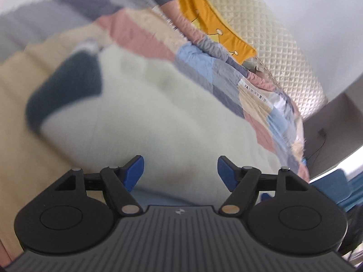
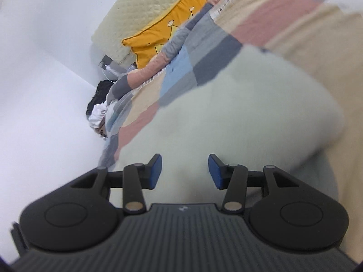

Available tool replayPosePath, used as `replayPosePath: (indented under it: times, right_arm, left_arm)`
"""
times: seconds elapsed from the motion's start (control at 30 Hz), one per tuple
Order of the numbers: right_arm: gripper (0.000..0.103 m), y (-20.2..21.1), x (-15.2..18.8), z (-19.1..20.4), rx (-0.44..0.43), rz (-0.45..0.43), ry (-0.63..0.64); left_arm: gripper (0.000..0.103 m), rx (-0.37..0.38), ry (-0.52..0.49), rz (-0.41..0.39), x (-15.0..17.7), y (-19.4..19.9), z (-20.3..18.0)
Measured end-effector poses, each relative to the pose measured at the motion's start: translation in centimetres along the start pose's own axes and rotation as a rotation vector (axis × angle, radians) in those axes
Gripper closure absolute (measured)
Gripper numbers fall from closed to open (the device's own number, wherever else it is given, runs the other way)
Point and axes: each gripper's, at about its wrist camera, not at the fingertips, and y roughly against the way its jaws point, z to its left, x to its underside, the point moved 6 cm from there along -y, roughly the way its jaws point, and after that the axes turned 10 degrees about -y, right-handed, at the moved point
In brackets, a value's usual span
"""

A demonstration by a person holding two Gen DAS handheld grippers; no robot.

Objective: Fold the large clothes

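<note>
A large pale mint-green garment [image 1: 158,113] with a dark teal sleeve or panel [image 1: 68,86] lies spread on a patchwork quilt [image 1: 140,34]. My left gripper [image 1: 180,172] is open and empty, its blue pads just above the garment's near edge. The same garment fills the middle of the right wrist view [image 2: 249,104]. My right gripper [image 2: 185,171] is open and empty, low over the garment. Both views are blurred.
The patchwork quilt [image 2: 261,22] covers a bed. A yellow cushion [image 1: 213,29] leans on a cream quilted headboard [image 1: 272,45], also in the right wrist view [image 2: 163,34]. A heap of dark and white clothes [image 2: 99,104] lies by the white wall.
</note>
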Motion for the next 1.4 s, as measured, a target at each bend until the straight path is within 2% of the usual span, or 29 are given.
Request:
replayPosePath:
  times: [0.1,0.13,0.17,0.23,0.33,0.37,0.5,0.63,0.7,0.83,0.97,1.07,1.23,1.4]
  right_arm:
    - [0.054,0.0,1.6,0.0,-0.01,0.023,-0.026]
    - [0.045,-0.1,2.1,-0.1,-0.026,0.043,-0.047]
    - [0.031,-0.2,2.5,-0.1,-0.041,0.062,-0.068]
    - [0.017,-0.5,3.4,-0.2,-0.078,0.097,-0.118]
    - [0.017,-1.3,4.7,-0.8,-0.098,0.163,-0.217]
    - [0.008,-1.6,5.0,-1.2,-0.103,0.18,-0.258]
    - [0.008,-3.2,5.7,-2.6,-0.095,0.222,-0.38]
    - [0.008,-4.6,5.2,-3.3,-0.103,0.188,-0.456]
    - [0.008,-5.0,4.6,-3.7,-0.125,0.151,-0.519]
    - [0.009,-3.9,3.0,-4.8,-0.134,0.011,-0.615]
    - [0.01,-2.5,1.8,-6.3,-0.134,-0.11,-0.693]
    - [0.01,-2.8,1.2,-6.6,-0.128,-0.113,-0.714]
    - [0.009,-4.1,0.2,-6.5,-0.099,-0.115,-0.668]
    - [0.008,-4.4,-0.2,-7.1,-0.08,-0.114,-0.625]
  left_arm:
    - [0.023,0.052,0.152,0.043,2.0,-0.1,1.9]
    - [0.023,0.077,0.209,0.065,2.5,-0.4,2.6]
    - [0.022,0.094,0.265,0.084,2.9,-0.7,3.1]
    - [0.022,0.115,0.363,0.088,3.4,-1.1,4.2]
    - [0.02,0.112,0.459,0.044,4.0,-1.0,5.3]
    - [0.019,0.119,0.478,0.039,4.1,-1.1,5.5]
    - [0.018,0.13,0.567,0.008,4.4,-1.7,6.5]
    - [0.018,0.159,0.702,-0.091,4.6,-1.8,8.3]
    - [0.018,0.174,0.765,-0.116,4.9,-1.9,9.0]
    - [0.018,0.191,0.86,-0.18,5.1,-1.7,10.3]
    - [0.017,0.175,0.884,-0.183,4.9,-2.4,10.3]
    - [0.017,0.143,0.866,-0.18,4.5,-3.0,9.6]
    - [0.017,0.123,0.82,-0.179,3.6,-2.8,9.6]
    - [0.017,0.164,0.749,-0.228,3.2,-2.0,9.0]
